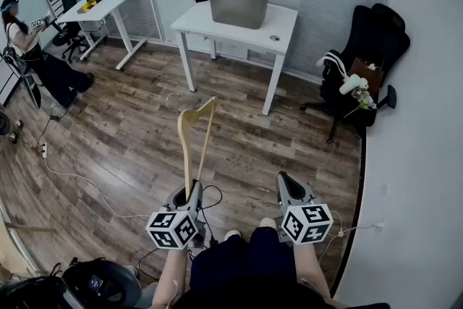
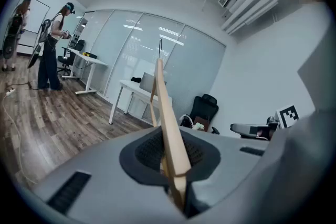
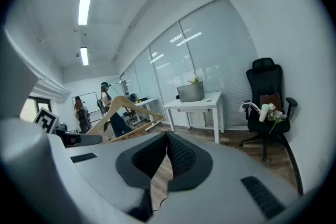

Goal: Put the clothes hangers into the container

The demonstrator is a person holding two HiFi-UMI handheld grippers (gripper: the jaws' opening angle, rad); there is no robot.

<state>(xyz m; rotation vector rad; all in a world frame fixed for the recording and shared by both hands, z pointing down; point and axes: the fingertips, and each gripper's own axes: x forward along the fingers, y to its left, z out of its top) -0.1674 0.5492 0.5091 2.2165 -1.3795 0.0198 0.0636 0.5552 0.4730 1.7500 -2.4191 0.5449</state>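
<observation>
Your left hand-held gripper (image 1: 192, 190) pinches the wooden hanger (image 1: 194, 141) by one end only, so it could pivot and slip before reaching the container (image 1: 239, 5), while your right hand-held gripper (image 1: 289, 183) rides closed, seemingly empty.

- clothes hanger (image 2: 169, 134): pale natural wood is shown
- container (image 1: 239, 3): finished in plain grey
- table (image 1: 282, 29): painted white
- floor (image 1: 130, 141): brown, patterned in wood planks
- office chair (image 1: 372, 47): black
- left gripper (image 1: 190, 192), right gripper (image 1: 287, 183): grey bodies, black pads, cubes marked with black-and-white squares
</observation>
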